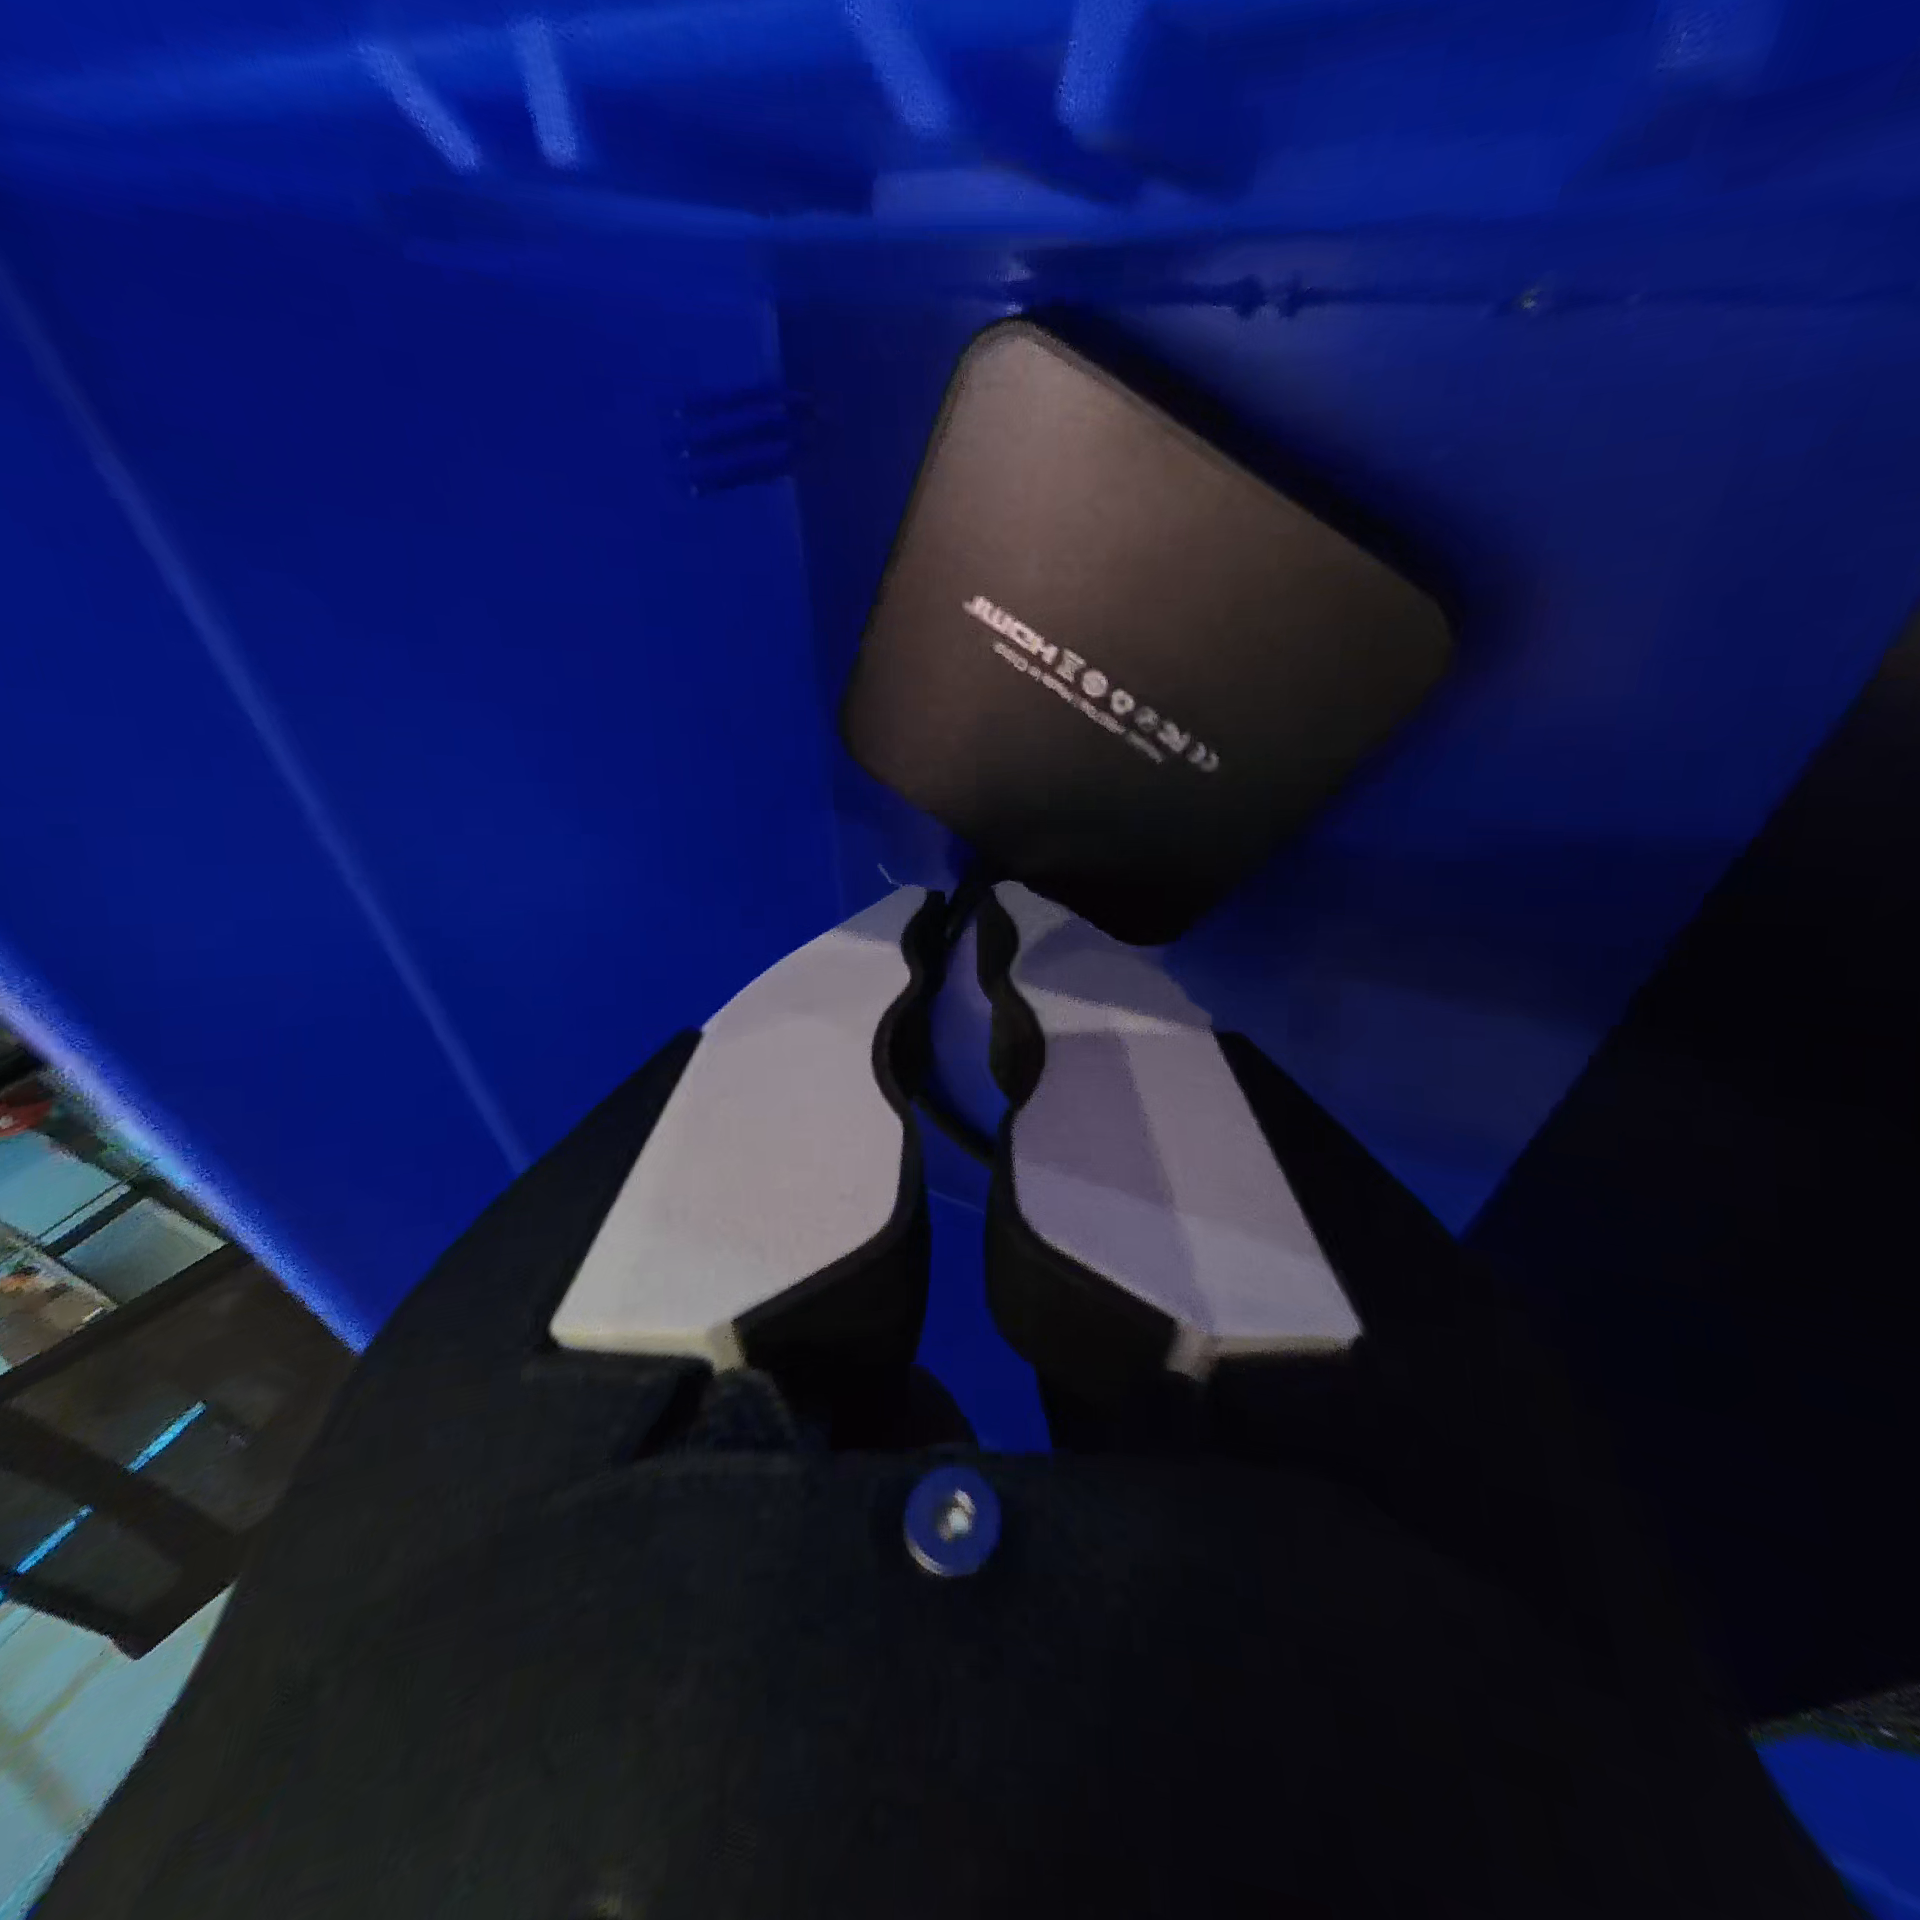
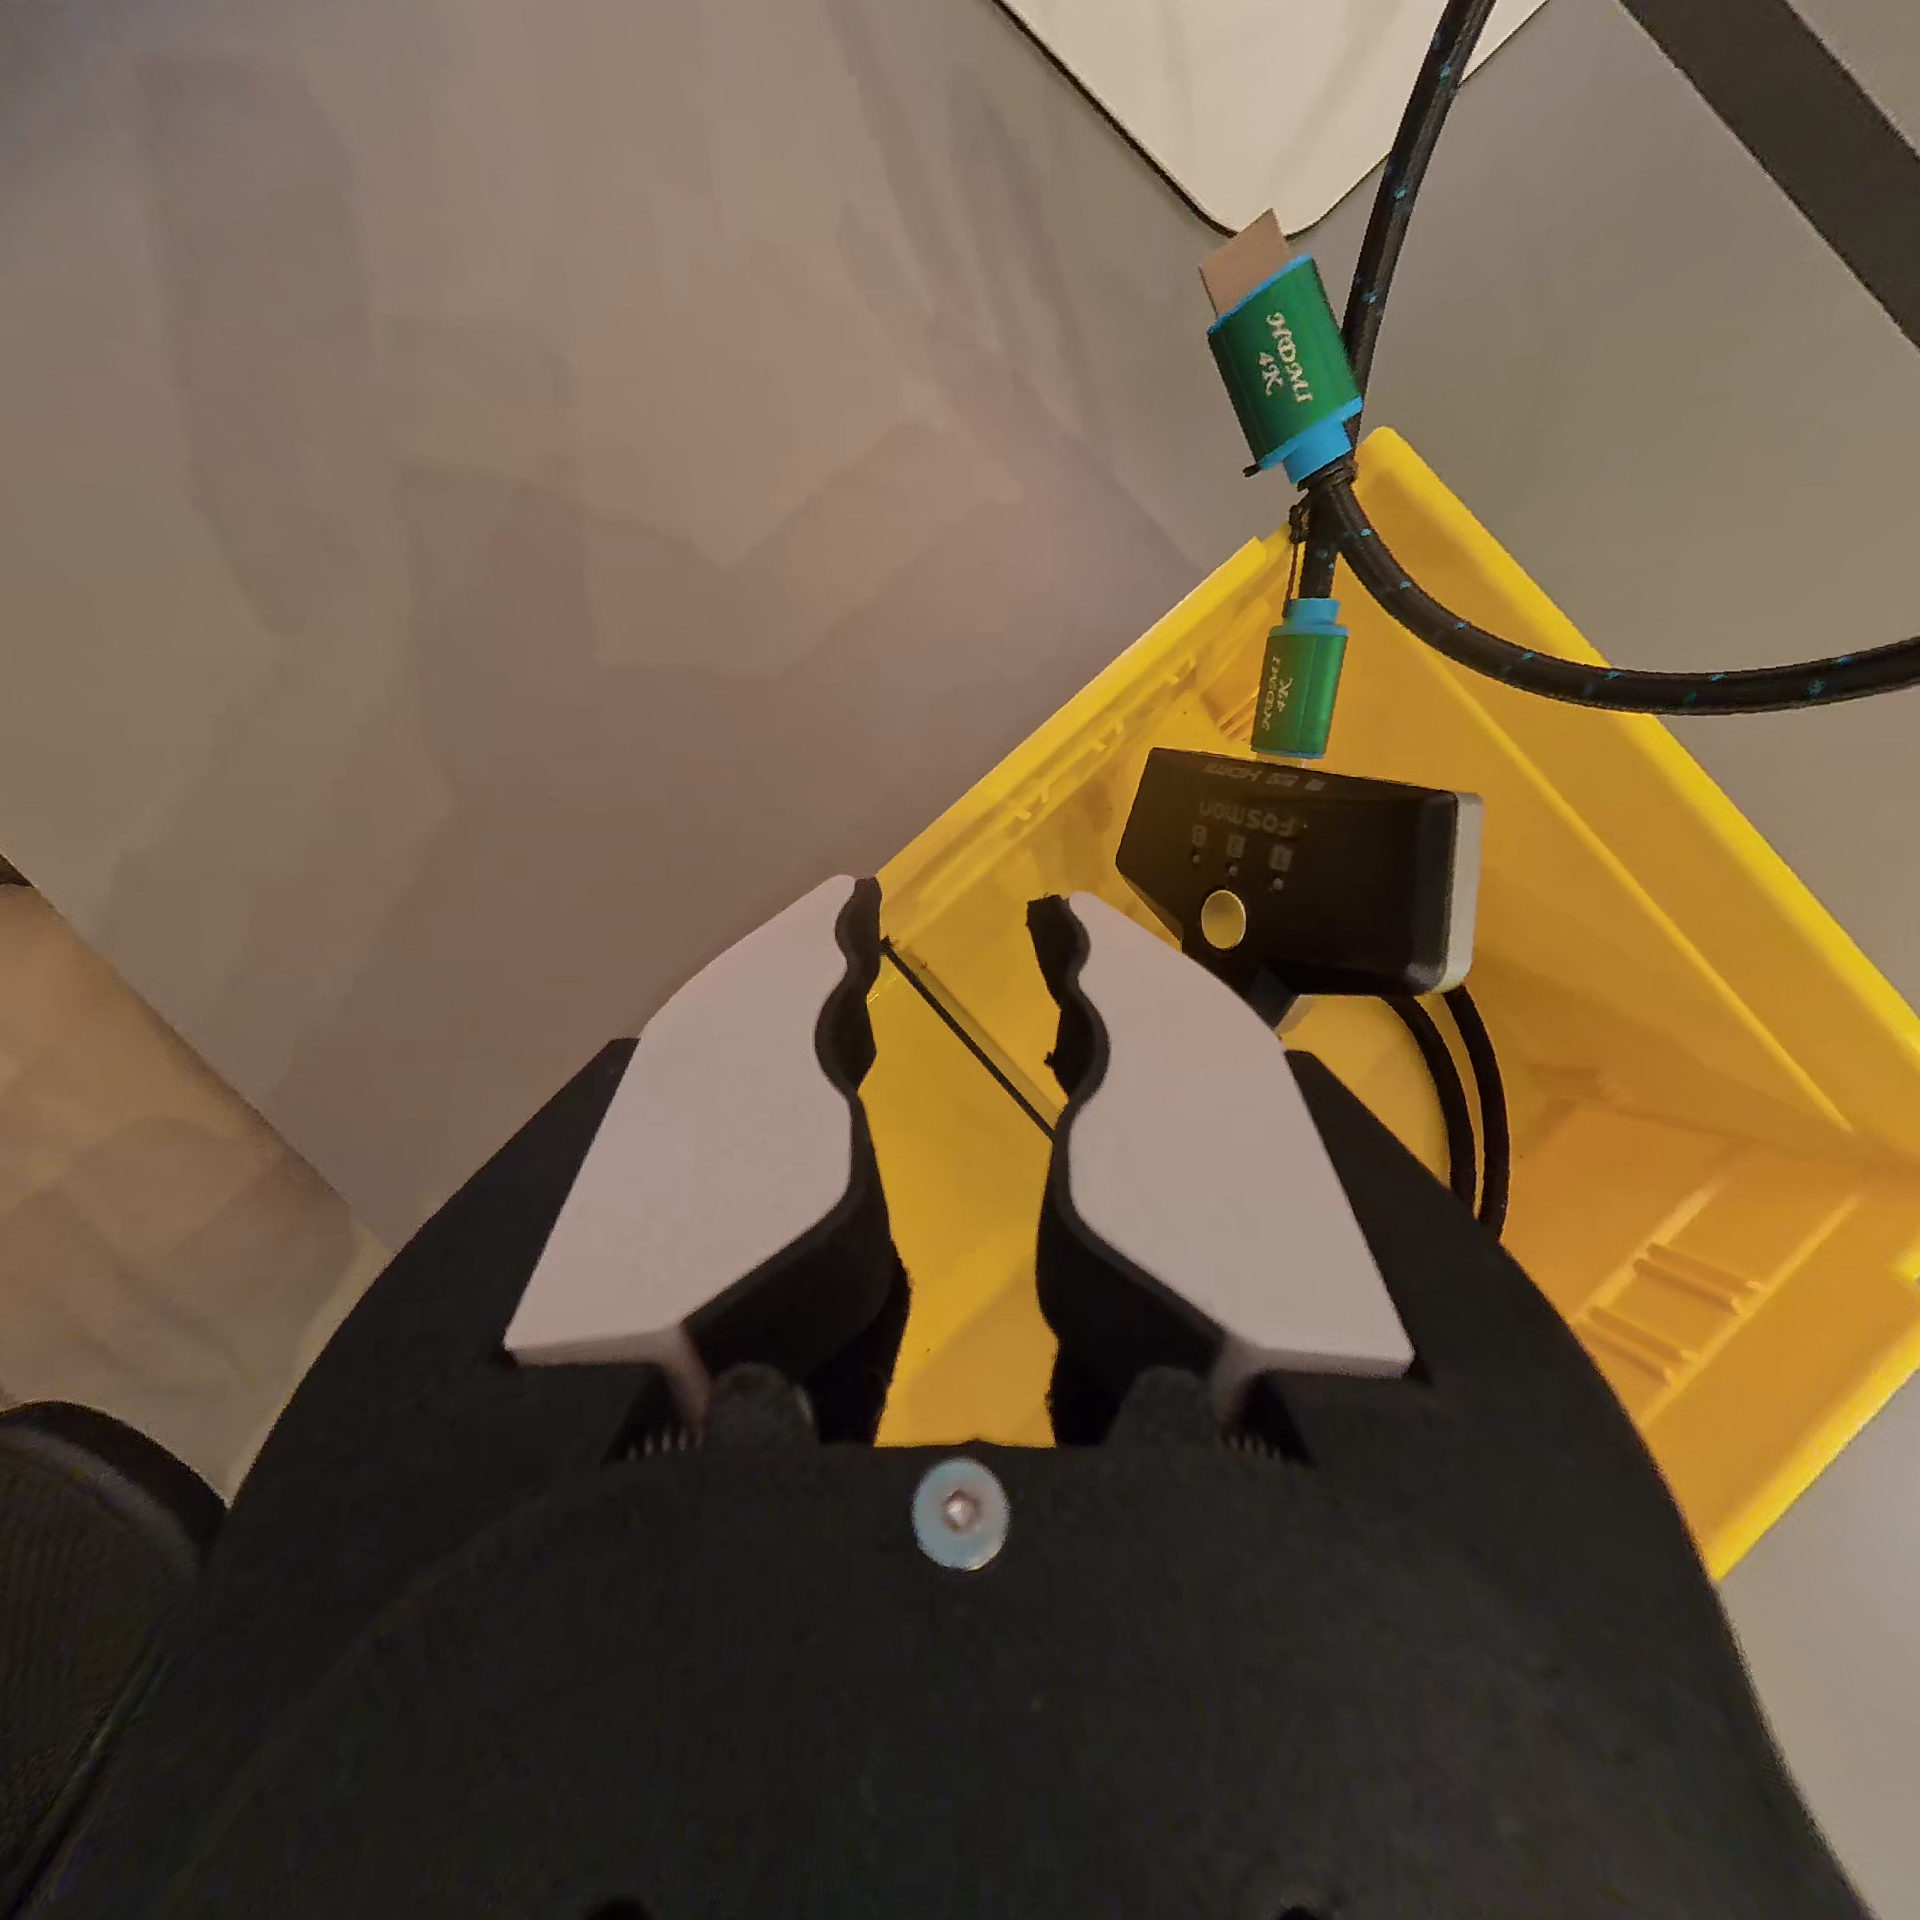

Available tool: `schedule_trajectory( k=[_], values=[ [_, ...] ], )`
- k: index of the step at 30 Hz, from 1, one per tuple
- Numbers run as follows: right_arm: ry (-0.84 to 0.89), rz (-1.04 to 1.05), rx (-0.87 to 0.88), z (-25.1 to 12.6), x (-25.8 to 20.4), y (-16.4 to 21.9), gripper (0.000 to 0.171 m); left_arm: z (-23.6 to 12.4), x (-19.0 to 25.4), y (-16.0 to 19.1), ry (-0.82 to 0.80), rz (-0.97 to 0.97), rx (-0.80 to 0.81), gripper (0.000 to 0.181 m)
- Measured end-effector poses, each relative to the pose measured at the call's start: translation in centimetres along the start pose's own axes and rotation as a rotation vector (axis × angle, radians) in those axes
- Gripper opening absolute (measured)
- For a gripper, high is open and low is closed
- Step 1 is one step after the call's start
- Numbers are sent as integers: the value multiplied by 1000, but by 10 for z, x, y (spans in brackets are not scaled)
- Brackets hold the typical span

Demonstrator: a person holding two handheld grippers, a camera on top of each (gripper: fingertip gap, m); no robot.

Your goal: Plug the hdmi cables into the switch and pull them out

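Glossy blue plastic bin [image 1: 416, 623]; matt black plastic box [image 1: 1122, 644]. Glossy yellow plastic bin [image 2: 1662, 1039], braided cloth-sheathed cable [image 2: 1392, 229], shiny green metallic plug [image 2: 1283, 369], smooth grey table [image 2: 520, 416].

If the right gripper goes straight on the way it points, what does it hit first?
Most likely the near wall of the yellow bin, just ahead of the open right gripper. The black switch sits off to the right of that line, though depth is unclear.

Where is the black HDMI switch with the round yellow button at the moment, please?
In the right wrist view, the black HDMI switch lies inside the yellow plastic bin, just right of the right gripper.
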State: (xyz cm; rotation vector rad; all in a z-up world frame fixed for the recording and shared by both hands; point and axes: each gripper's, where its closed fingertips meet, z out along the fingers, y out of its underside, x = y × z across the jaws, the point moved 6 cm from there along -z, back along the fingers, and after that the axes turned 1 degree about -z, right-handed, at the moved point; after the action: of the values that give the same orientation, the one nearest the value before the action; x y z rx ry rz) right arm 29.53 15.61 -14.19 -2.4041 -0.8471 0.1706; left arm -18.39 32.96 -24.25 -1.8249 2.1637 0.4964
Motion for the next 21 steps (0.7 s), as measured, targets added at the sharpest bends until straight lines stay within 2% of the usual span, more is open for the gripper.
schedule_trajectory(
  k=[5, 12, 17, 21],
  values=[
    [29, -11, 35, -12, -1, -7, 30, -21, -8, 3, -122, -67, 62, 4],
    [58, -95, 128, -31, -22, -35, 30, -72, -19, 7, -251, -179, 226, 4],
    [38, -202, 277, -43, -54, -66, 35, -111, -19, 5, -244, -250, 366, 4],
    [-16, -324, 393, -44, -90, -94, 39, -144, -15, -11, -197, -243, 469, 4]
  ],
)
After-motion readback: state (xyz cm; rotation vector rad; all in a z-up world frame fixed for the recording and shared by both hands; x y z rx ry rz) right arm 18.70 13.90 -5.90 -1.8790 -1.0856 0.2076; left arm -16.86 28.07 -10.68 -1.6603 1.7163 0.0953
